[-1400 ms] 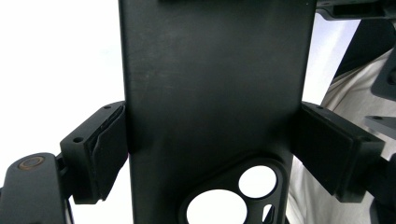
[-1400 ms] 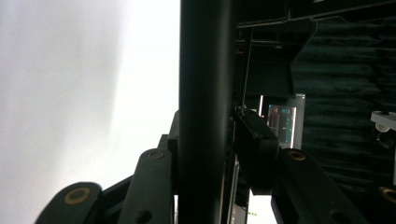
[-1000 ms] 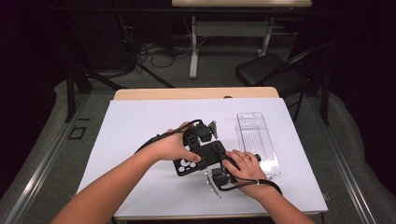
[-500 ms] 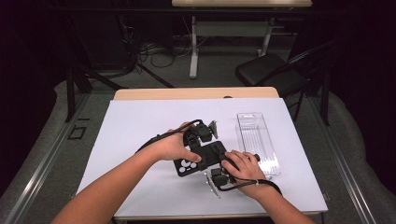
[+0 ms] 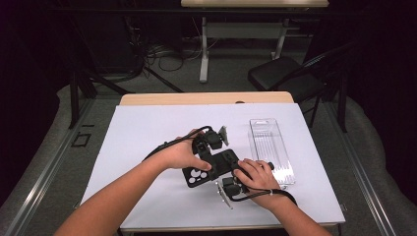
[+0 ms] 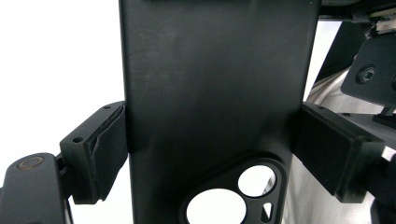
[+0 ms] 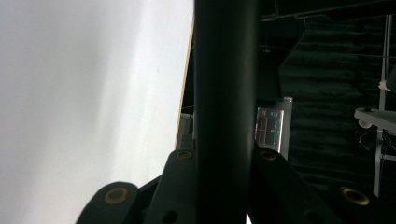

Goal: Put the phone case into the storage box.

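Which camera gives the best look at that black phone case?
The left gripper view: the phone case faces the camera, showing its round camera cutouts. The high view shows it small, partly under the hands. The right gripper view shows it as a dark edge-on bar.

A lab or recording studio is showing here: black curtains (image 5: 383,73) are hanging around a white-topped table (image 5: 147,132), cables (image 5: 152,51) are lying on grey carpet (image 5: 221,86), and a folding chair (image 5: 285,78) is standing behind.
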Available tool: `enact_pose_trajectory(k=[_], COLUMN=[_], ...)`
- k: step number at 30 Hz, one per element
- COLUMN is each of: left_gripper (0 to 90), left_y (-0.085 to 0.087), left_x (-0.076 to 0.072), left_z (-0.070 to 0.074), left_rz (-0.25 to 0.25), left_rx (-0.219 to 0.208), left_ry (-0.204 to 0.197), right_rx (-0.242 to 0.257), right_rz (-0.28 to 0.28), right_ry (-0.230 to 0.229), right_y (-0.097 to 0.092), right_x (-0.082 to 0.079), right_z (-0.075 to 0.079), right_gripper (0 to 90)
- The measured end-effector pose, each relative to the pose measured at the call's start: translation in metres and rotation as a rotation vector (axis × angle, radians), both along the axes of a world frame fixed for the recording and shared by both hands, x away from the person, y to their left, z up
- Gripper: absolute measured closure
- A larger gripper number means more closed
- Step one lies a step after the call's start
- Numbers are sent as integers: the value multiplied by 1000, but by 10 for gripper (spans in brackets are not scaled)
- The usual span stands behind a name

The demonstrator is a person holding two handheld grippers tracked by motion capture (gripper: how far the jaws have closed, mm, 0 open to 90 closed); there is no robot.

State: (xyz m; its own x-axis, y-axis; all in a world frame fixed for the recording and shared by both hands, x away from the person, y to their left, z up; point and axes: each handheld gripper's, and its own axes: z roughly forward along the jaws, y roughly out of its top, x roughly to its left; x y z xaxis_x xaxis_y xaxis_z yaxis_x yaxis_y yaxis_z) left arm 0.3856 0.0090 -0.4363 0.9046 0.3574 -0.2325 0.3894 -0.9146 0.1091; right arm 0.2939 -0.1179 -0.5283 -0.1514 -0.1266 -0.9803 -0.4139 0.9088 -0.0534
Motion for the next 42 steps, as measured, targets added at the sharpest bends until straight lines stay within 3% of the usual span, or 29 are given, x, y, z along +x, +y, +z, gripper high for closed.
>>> enact_pose_trajectory(k=[9,24,29,42], left_gripper=[140,133,129,131], left_y=[1,1,2,11], left_x=[1,1,-1,-4], left_z=[1,1,3,10], left_rz=[5,-9,2,-4], left_rx=[-5,-19,-32,-39], left_ry=[10,-11,-14,-45], right_rx=[29,17,38,27], right_rz=[3,-14,-7,-36], right_ry=[-1,8,2,38], right_y=[-1,-1,-2,-5], right_x=[1,1,1,3], right_z=[-1,1,1,3], right_gripper=[874,881,882,883])
